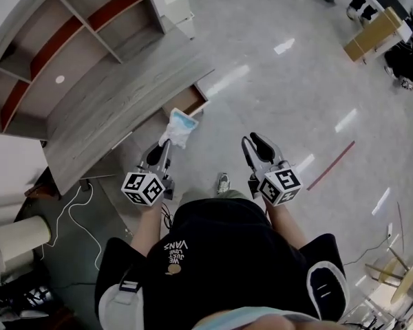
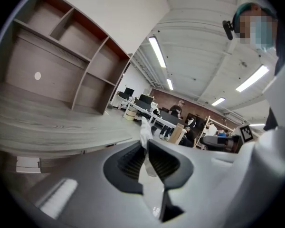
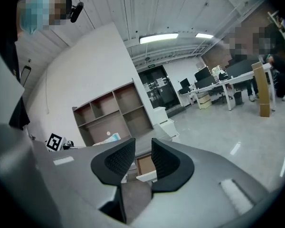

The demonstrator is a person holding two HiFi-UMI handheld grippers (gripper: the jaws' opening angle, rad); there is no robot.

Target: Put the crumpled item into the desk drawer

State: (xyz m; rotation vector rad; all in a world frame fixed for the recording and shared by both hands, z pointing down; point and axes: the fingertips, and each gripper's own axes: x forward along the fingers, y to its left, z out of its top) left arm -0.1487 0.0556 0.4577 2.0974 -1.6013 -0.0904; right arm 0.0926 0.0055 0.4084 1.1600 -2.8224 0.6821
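Note:
The crumpled item [image 1: 179, 128], a white and light-blue wad, sticks out of my left gripper [image 1: 166, 146], which is shut on it. It hangs just short of the open desk drawer [image 1: 186, 101]. In the left gripper view the wad [image 2: 145, 130] is pinched between the ribbed pads of the left gripper [image 2: 146, 159]. My right gripper [image 1: 256, 143] is held to the right, over the floor, open by a narrow gap with nothing in it. In the right gripper view, that right gripper [image 3: 143, 158] faces the open drawer [image 3: 145, 166], and the wad [image 3: 112, 137] shows to the left.
The grey wooden desk [image 1: 117, 95] runs diagonally at left, with a shelf unit [image 1: 62, 40] behind it. A white cabinet [image 1: 175, 5] stands at its far end. Cables and a paper roll [image 1: 17, 239] lie at lower left. Cardboard boxes [image 1: 372, 36] and people are far right.

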